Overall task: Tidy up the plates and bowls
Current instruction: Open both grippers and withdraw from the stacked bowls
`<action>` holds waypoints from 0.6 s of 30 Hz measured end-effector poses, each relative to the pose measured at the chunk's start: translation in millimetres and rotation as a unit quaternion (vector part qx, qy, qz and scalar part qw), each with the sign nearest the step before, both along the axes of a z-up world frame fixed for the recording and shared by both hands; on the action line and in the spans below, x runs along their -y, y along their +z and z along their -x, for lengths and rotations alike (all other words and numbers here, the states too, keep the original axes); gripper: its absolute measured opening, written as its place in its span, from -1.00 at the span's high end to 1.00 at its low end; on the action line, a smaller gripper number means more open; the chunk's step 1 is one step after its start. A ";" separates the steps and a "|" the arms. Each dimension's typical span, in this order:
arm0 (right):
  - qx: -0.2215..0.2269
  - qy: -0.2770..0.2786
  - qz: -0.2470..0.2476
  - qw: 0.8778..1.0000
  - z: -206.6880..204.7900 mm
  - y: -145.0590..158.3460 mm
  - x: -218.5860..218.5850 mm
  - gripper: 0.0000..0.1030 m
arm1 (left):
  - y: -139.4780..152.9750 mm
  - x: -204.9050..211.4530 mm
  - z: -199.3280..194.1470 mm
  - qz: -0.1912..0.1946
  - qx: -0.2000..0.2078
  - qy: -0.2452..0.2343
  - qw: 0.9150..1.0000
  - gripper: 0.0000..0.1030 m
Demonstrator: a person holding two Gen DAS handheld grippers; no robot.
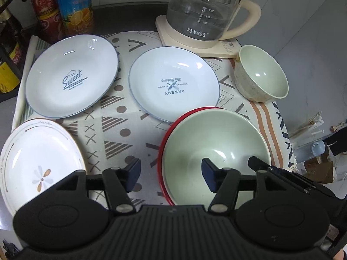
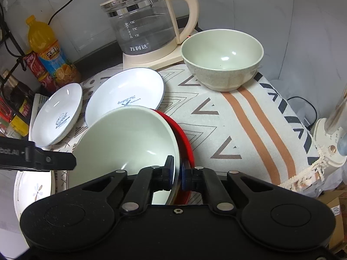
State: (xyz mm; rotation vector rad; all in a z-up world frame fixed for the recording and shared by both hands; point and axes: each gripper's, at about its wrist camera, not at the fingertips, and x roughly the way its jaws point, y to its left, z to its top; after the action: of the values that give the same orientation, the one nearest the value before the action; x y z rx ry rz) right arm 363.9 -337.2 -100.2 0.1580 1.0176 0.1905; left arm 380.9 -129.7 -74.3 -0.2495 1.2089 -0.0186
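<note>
A large pale green bowl [image 1: 214, 138] sits inside a red bowl [image 1: 164, 143] at the front right of the patterned cloth. My right gripper [image 2: 178, 173] is shut on the near rim of the large green bowl [image 2: 125, 138], the red bowl [image 2: 184, 138] beneath it. My left gripper [image 1: 171, 173] is open and empty, its jaws astride the left rim of the stacked bowls. A small speckled green bowl [image 1: 262, 75] [image 2: 223, 58] stands at the back right. The "Sweet" plate [image 1: 71, 75], the "Bakery" plate [image 1: 173, 82] and a flower plate [image 1: 41, 158] lie on the cloth.
A glass kettle [image 1: 203, 8] on its cream base stands at the back. Drink bottles [image 1: 73, 4] and sauce bottles crowd the back left. The table's right edge [image 2: 303, 143] drops off, with a box and clutter below.
</note>
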 end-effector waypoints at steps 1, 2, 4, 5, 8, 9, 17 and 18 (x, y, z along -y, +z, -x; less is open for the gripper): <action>-0.002 -0.001 -0.003 1.000 -0.1 0.1 0.5 0.84 | 0.9 -0.8 0.8 0.000 0.001 0.003 1.000 -0.20; -0.004 0.000 -0.003 1.000 -0.4 0.5 0.5 0.83 | 2.3 -1.6 1.9 0.000 0.003 0.005 1.000 -0.27; 0.002 0.000 -0.007 1.000 1.8 4.1 1.5 0.77 | 5.6 -2.9 4.4 0.001 0.011 0.012 1.000 -0.36; 0.005 0.000 -0.009 1.000 3.1 6.8 2.1 0.76 | 7.5 -2.7 5.6 0.001 0.014 0.015 1.000 -0.39; 0.011 0.002 -0.019 1.000 7.2 13.4 6.3 0.58 | 12.0 -2.0 9.1 0.005 0.021 0.018 1.000 -0.51; 0.012 0.002 -0.030 0.999 9.0 16.0 9.0 0.48 | 14.1 -2.1 10.4 0.013 0.025 0.022 0.999 -0.54; 0.070 -0.027 -0.042 0.996 25.1 43.1 35.1 -0.75 | 30.0 0.4 19.2 0.043 0.053 0.043 0.997 -0.72; 0.082 -0.035 -0.040 0.995 27.5 46.2 39.3 -0.78 | 32.0 2.0 20.6 0.042 0.056 0.044 0.997 -0.72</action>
State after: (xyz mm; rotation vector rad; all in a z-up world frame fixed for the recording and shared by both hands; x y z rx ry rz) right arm 336.4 -376.5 -54.0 0.2468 0.8397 0.1784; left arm 360.3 -131.7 -42.4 -0.3699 1.0862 -0.0060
